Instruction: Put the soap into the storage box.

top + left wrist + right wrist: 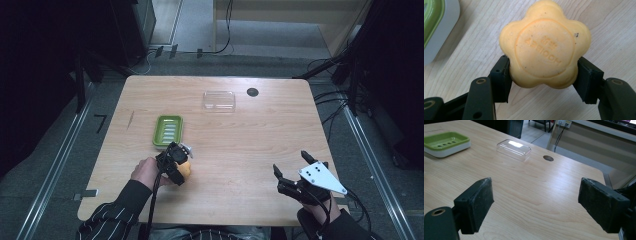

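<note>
A flower-shaped orange soap [545, 46] lies on the wooden table, and my left gripper [544, 78] is shut on it, a black pad pressing each side. From above, that gripper [176, 161] and the soap [186, 169] sit just in front of a green soap dish [168, 130] on a white base. The dish's corner [434, 25] shows at the upper left in the left gripper view. My right gripper [289, 167] rests open near the table's front right, nothing between its jaws [536, 207]. A clear plastic lid [219, 100] lies further back.
A round dark cable hole [252, 92] is set in the table near the far edge, right of the lid. The table's front edge runs close to both hands. Cables and dark stands surround the table on the floor.
</note>
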Demonstrator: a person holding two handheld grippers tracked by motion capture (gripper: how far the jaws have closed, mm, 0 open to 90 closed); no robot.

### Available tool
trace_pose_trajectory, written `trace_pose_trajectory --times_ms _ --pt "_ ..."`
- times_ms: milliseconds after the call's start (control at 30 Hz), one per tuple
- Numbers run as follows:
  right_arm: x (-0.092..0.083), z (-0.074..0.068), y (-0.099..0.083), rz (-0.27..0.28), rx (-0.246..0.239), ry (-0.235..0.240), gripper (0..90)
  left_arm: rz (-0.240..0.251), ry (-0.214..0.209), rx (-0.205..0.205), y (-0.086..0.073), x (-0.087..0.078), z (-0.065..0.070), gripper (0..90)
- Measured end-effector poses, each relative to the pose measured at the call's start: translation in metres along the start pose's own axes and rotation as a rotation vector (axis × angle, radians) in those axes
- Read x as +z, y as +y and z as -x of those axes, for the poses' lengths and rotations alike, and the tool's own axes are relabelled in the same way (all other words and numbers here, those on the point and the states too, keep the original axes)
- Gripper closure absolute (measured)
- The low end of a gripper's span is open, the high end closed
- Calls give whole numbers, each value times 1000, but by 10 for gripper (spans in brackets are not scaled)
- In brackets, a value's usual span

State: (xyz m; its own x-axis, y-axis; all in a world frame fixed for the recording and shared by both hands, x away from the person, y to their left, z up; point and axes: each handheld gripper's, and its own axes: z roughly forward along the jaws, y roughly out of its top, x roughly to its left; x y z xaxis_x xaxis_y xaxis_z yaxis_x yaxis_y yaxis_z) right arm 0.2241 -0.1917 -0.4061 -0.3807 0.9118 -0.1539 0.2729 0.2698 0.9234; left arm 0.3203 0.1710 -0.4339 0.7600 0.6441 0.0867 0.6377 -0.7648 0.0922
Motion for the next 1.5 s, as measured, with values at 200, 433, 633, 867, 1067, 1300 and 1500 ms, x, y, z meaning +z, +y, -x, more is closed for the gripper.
trace_pose_trajectory --times_ms 200,433,633,867,1067,1300,1500 --pt "0 0 0 0 -1 1 134 1 3 -10 -4 -3 -3 397" --pt "0 0 0 1 1 0 134 8 8 -26 -9 -6 -8 397" --pt "0 0 0 1 2 0 134 16 9 -44 -14 -8 -12 396" --pt "0 0 0 3 4 -1 134 21 15 -61 -17 -10 -16 397" --pt "0 0 0 3 5 -2 134 21 23 -70 -19 -11 -21 397" --pt "0 0 0 3 2 0 134 34 21 -103 -22 -11 -29 397" --pt "0 0 0 2 0 0 134 41 29 -117 -24 -13 -35 397"
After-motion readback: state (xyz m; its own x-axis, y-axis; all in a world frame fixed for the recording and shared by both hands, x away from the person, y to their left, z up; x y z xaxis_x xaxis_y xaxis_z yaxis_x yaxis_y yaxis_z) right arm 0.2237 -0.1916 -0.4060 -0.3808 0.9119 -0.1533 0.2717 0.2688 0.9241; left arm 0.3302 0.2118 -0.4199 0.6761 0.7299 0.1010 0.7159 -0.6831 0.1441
